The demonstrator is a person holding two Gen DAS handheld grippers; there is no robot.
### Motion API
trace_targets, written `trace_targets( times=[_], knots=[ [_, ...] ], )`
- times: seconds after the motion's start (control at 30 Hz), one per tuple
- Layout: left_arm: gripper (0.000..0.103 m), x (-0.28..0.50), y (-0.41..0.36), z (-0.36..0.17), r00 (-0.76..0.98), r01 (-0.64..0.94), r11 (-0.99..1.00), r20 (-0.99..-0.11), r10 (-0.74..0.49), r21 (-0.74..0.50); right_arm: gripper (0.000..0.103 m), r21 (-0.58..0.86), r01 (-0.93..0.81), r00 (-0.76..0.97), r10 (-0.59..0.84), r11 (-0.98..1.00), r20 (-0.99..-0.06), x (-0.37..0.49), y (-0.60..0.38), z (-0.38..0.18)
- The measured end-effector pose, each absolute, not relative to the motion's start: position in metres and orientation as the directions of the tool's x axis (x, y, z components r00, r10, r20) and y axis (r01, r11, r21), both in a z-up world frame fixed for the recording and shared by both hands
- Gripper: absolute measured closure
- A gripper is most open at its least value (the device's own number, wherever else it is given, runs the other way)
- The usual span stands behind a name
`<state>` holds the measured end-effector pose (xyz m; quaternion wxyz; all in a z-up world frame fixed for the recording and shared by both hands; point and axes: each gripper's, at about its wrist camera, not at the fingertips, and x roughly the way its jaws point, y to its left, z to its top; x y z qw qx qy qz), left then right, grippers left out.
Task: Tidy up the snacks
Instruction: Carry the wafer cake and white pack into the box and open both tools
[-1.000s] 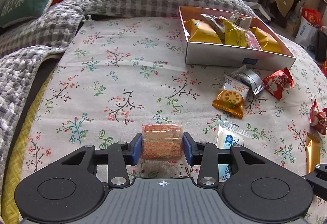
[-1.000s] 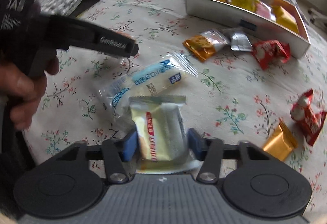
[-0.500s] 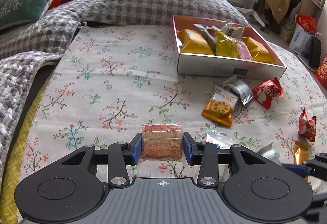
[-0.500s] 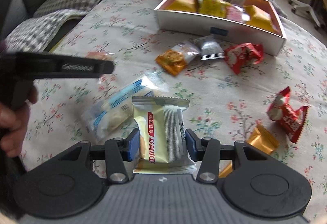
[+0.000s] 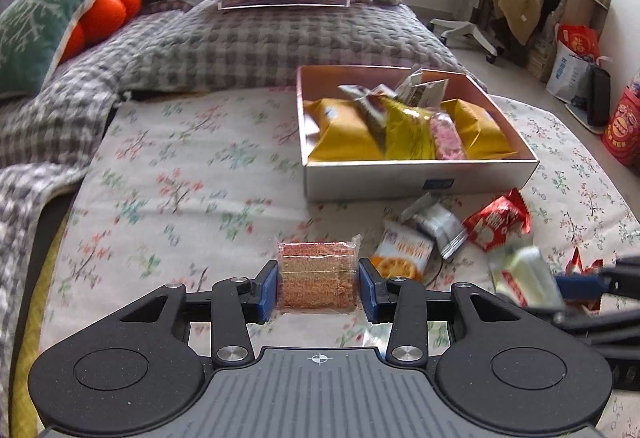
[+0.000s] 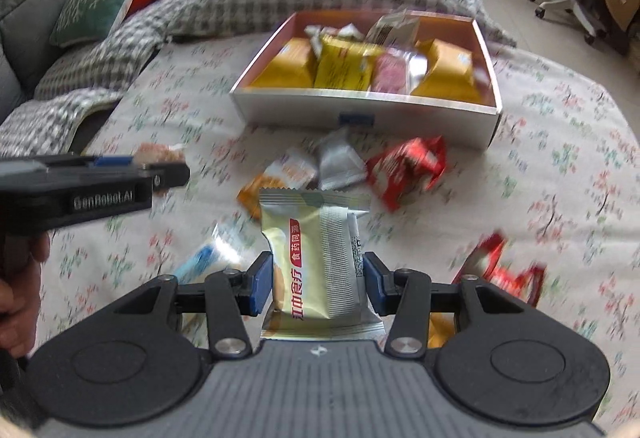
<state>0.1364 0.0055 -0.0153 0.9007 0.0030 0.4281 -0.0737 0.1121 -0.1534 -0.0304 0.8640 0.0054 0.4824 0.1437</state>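
Snacks in transit, two. Our left gripper (image 5: 318, 285) is clamped on a clear-wrapped reddish-brown crisp bar (image 5: 317, 278); our right gripper (image 6: 316, 285) is clamped on a pale yellow foil packet with red lettering (image 6: 320, 262). Over the last second we have carried both up off the floral cloth and nearer the open white cardboard box (image 5: 416, 180), which lies far right and already holds yellow packets. Loose red wrapped snack (image 6: 408, 166) and others remain near the box's front; dropping both in looks next.

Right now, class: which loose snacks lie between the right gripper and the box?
In the right wrist view: an orange packet, a silver packet and a red packet, on the floral cloth.
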Motion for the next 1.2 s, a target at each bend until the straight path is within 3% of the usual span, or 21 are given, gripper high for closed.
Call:
trace_targets(
  times=[0.23,0.53,0.93,1.2],
  knots=[
    [0.064,0.184,-0.009,-0.008,0.643,0.176,0.982,-0.748,-0.166,-0.067,0.059,0.202,-0.196,0.522,0.276,0.960,-0.807,0.158,-0.180,-0.019],
    [0.064,0.250,-0.009,-0.014,0.578,0.195,0.954,-0.760,-0.298,-0.227,0.059,0.340,-0.132,0.520,0.357,0.931,-0.776,0.206,-0.206,-0.018],
    [0.064,0.296,-0.012,-0.048,0.487,0.147,0.961,-0.829,-0.275,-0.233,0.059,0.501,-0.065,0.476,0.468,0.863,-0.744,0.262,-0.219,-0.030],
    [0.063,0.311,-0.013,-0.052,0.548,0.141,0.968,-0.798,-0.250,-0.207,0.059,0.465,-0.039,0.491,0.422,0.885,-0.762,0.281,-0.210,-0.044]
  ],
)
